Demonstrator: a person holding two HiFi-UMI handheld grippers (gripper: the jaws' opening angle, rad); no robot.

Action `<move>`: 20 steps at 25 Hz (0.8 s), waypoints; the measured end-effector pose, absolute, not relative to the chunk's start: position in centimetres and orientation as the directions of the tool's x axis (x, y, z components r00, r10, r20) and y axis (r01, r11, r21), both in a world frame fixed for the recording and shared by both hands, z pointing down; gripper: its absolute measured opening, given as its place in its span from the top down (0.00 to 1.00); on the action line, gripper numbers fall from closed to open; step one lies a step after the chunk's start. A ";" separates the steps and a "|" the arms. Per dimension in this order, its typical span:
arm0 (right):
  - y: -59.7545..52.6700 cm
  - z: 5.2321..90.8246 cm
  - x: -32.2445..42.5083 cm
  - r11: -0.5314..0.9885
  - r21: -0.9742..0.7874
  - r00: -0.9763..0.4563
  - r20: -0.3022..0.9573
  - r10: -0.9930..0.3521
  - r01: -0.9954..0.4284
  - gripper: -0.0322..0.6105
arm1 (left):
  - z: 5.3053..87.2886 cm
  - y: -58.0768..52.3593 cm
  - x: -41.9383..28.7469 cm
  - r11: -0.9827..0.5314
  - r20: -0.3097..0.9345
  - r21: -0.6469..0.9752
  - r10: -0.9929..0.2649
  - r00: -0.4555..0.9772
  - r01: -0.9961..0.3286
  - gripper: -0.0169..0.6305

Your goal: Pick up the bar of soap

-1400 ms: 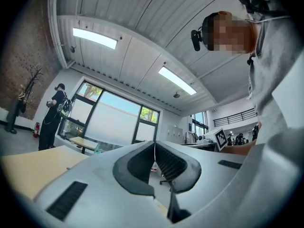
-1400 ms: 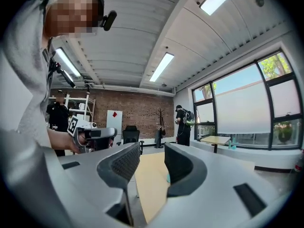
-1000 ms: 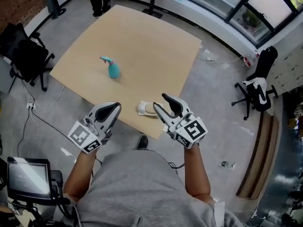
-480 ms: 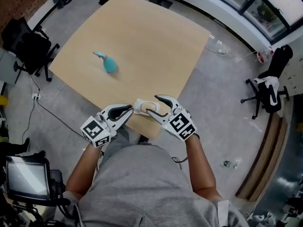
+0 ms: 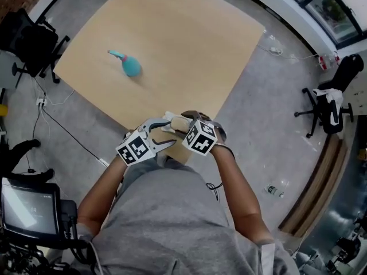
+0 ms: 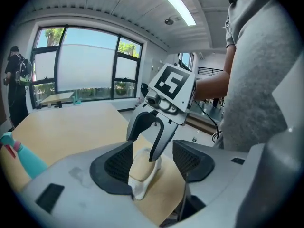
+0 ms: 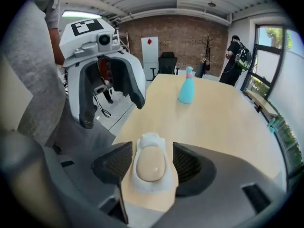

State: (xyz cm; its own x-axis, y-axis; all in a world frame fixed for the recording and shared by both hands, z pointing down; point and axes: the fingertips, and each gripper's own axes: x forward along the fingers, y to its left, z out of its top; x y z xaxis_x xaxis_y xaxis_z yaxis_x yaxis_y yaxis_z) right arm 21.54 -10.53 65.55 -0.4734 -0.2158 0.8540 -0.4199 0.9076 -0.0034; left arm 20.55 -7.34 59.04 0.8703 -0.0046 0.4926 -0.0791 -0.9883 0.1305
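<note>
- The tan oval bar of soap (image 7: 150, 165) is lying in a white plastic soap dish (image 7: 151, 137). The dish is sitting by the near edge of the light wooden table (image 5: 172, 39), right in front of the person.
- The right gripper (image 7: 151, 148) is pointing down at the soap. Its jaws have just been opening and are standing wide, one on each side of the soap and dish, not pressing.
- The left gripper (image 6: 153, 148) is facing the soap from the other side. Its jaws have just been opening too, with the soap between them, not squeezing.
- A teal spray bottle (image 5: 131, 66) is standing well apart.
- Nothing is being lifted yet. I think the reaching is done, and the squeezing and lifting are left.
</note>
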 end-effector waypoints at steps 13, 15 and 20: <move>-10.0 72.3 22.1 0.927 -0.100 -0.239 0.971 0.011 -0.363 0.55 | 62.1 -7.8 17.0 -0.968 0.489 0.226 0.016 0.872 -0.109 0.60; -10.2 72.2 22.2 0.926 -0.091 -0.209 0.978 0.013 -0.367 0.55 | 62.1 -8.2 16.5 -0.961 0.480 0.247 0.010 0.877 -0.125 0.60; -10.4 72.1 22.3 0.916 -0.098 -0.221 0.975 0.011 -0.389 0.55 | 63.0 -8.7 15.4 -0.948 0.473 0.280 -0.003 0.881 -0.154 0.60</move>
State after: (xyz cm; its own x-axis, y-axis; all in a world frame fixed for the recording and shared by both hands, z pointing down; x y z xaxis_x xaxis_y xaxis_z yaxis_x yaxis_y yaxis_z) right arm 22.25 -10.41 72.06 -0.2207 0.0107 0.9753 -0.3886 0.9162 -0.0980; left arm 15.37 -8.66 62.97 0.8809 -0.0031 0.4733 -0.1536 -0.9477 0.2797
